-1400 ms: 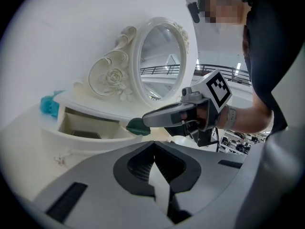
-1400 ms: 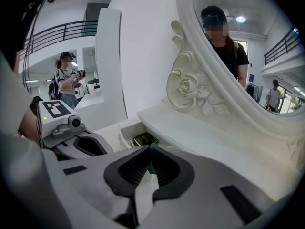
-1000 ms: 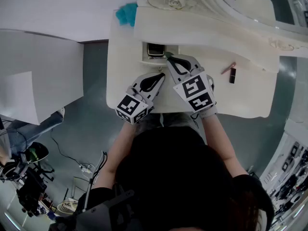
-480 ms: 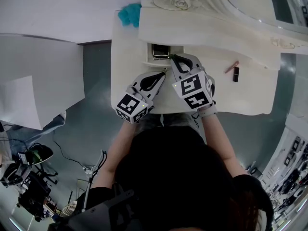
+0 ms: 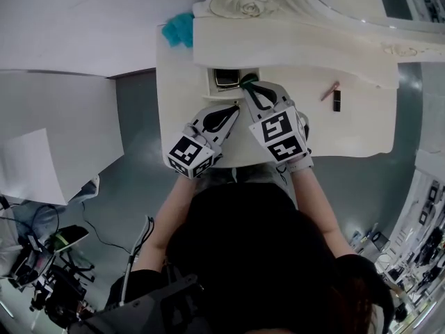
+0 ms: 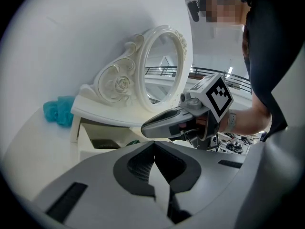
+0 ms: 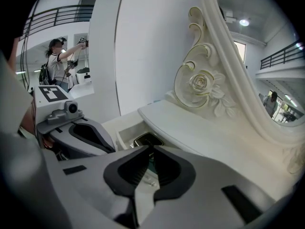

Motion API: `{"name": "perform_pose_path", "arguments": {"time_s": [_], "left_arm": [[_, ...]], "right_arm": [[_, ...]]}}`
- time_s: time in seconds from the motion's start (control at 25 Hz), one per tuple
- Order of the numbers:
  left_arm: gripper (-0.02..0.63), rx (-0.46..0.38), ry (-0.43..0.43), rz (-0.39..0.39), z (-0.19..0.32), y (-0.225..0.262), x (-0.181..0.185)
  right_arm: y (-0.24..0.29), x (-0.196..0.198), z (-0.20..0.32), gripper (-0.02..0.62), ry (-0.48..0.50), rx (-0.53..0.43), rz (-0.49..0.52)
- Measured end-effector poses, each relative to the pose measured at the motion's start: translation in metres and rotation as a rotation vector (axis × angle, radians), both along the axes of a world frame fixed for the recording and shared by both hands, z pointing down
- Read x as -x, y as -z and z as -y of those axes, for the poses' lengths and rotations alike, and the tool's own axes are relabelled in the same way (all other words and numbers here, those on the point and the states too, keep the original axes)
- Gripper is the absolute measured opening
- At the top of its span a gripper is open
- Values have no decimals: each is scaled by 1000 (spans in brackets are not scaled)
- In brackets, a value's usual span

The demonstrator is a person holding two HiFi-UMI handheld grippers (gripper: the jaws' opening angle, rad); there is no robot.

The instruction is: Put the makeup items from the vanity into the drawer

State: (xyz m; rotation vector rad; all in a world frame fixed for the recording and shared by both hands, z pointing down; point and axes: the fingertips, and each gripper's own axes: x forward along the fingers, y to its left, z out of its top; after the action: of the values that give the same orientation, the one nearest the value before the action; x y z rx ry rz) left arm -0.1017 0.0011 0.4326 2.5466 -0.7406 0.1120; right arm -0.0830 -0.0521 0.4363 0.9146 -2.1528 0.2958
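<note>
Green makeup item (image 5: 241, 80) pinched in right gripper (image 5: 246, 85) over drawer (image 5: 210, 83) | left gripper (image 6: 153, 146) fingers closed, empty | rim strike risked if released early

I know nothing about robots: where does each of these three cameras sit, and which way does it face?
Head view: on the person's head, looking steeply down at the vanity and its open drawer; their own head, forearms, left gripper and right gripper show.
Left gripper view: rides that gripper, facing the mirror; its shut, empty jaws fill the bottom.
Right gripper view: rides that gripper, tilted down toward the drawer; its jaws pinch a green item.
Shared: all see the drawer; each gripper view also shows the other gripper.
</note>
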Motion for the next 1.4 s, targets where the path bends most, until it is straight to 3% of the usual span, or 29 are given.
{"name": "perform_pose_path", "arguments": {"time_s": [0.24, 0.92, 1.12, 1.4], "left_arm": [[12, -9, -59, -7, -1, 2, -11], [12, -7, -207, -5, -12, 0, -48], [12, 4, -206, 8, -12, -2, -58], [12, 11, -187, 8, -7, 0, -87]], "right_arm": [[4, -2, -14, 37, -38, 33, 71], [-1, -35, -42, 37, -158, 45, 129], [-4, -45, -42, 35, -171, 63, 182], [-2, -73, -37, 35, -116, 72, 189]]}}
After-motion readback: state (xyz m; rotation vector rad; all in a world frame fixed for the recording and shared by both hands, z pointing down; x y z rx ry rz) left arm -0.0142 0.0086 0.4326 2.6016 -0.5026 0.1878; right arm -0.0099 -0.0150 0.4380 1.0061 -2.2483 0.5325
